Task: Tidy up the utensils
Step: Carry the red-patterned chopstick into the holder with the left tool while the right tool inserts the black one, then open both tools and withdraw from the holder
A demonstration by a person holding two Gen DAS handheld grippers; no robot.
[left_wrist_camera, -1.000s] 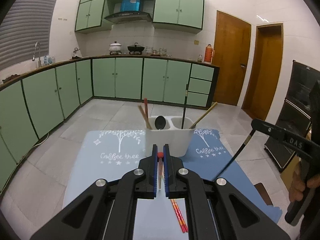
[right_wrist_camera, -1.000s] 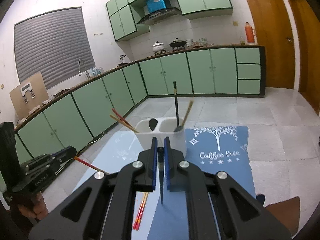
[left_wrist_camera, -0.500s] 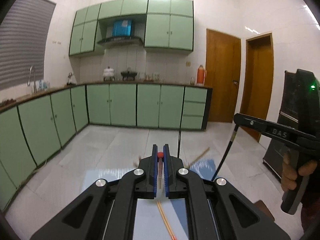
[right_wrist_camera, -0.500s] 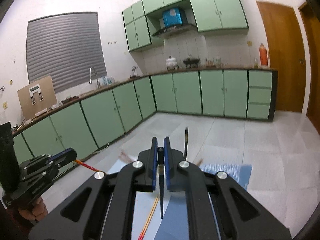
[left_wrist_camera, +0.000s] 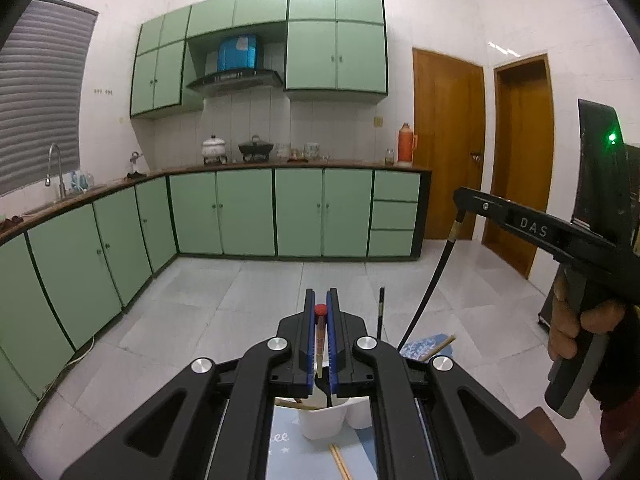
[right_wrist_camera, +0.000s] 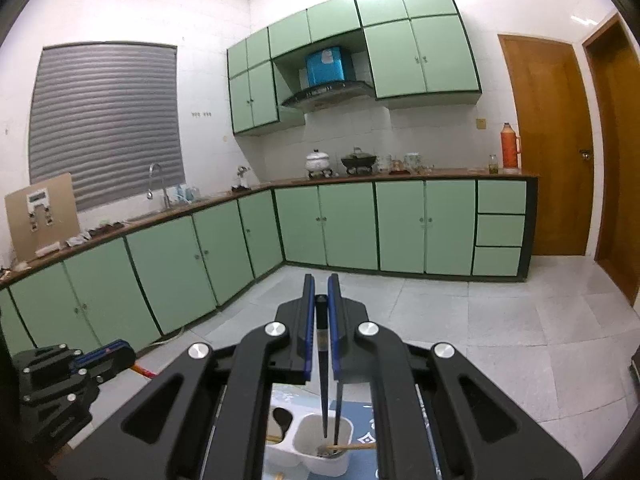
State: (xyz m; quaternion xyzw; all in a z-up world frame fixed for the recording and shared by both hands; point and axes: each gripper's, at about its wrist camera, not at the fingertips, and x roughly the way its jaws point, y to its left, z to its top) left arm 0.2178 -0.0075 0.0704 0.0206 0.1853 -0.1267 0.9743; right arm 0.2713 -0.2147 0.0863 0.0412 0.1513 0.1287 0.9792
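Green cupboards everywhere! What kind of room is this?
It looks like a home kitchen. There are green cabinets under a long counter, a sink tap by the window, and pots sitting beneath a range hood.

A kitchen with white walls: mint-green lower cabinets run in an L under a brown countertop, with matching upper cabinets and a range hood. Pale floor tiles, two wooden doors, and a shuttered window.
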